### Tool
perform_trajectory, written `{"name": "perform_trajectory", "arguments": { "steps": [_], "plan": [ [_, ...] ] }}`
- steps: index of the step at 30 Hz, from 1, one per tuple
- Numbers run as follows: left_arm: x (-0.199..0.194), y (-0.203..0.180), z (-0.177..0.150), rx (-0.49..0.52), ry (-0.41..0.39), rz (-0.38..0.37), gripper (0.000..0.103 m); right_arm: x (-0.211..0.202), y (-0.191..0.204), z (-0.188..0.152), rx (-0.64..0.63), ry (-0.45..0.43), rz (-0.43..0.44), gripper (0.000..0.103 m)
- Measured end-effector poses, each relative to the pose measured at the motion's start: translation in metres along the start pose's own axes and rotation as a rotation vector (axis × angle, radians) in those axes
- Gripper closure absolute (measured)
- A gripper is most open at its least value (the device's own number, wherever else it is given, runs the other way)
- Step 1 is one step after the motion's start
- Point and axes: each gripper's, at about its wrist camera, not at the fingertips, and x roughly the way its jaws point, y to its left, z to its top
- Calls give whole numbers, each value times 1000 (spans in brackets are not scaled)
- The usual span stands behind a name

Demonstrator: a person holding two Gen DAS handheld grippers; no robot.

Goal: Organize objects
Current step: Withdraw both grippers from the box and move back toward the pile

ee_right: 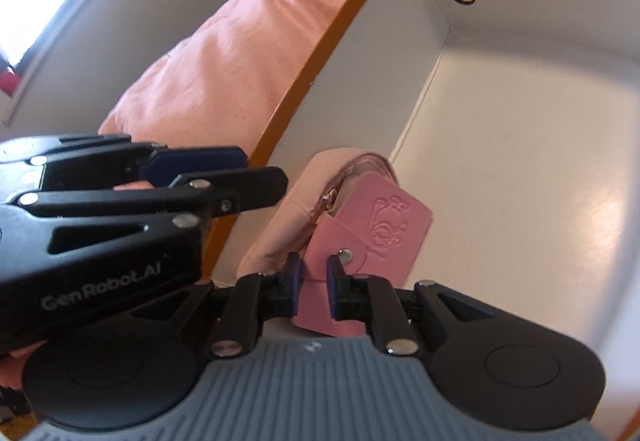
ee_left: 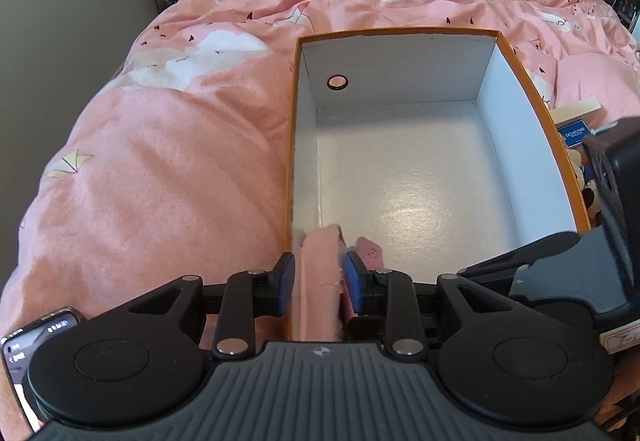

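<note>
Left gripper (ee_left: 319, 287) pinched a pale pink fabric pouch (ee_left: 320, 281); right gripper (ee_right: 312, 288) pinched its pink embossed leather flap (ee_right: 376, 229). Both held it at the near-left corner of the white-lined orange cardboard box (ee_left: 520, 57), probably to set it down.

Left gripper (ee_left: 319, 289) low at frame centre, blue pads (ee_left: 285, 283) pressed in on pink fabric; right gripper (ee_right: 314, 287) bottom centre, jaws clamped narrowly on a pink flap; bodies side by side.

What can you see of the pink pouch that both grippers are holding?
The pink pouch is soft peach-pink fabric with a zipper and a darker pink leather-like flap with an embossed cartoon figure and a metal snap. It hangs inside the white, orange-edged box, at its near left corner. The right gripper clamps the flap; the left gripper clamps the fabric body.
</note>
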Motion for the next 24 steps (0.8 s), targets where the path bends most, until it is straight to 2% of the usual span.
{"name": "perform_trajectory", "arguments": {
  "steps": [3, 12, 16, 24],
  "plan": [
    [0, 0, 0, -18, -4, -6, 70, -4, -4, -3, 24, -11, 10, 90],
    [-4, 0, 0, -46, -29, -56, 70, -26, -1, -8, 10, -37, -42, 84],
    [-4, 3, 1, -59, -32, -71, 70, -28, -3, -7, 9, -36, -68, 74],
    [-6, 4, 2, -64, -39, -75, 70, -33, -6, -8, 21, -33, -69, 68]
  ]
}}
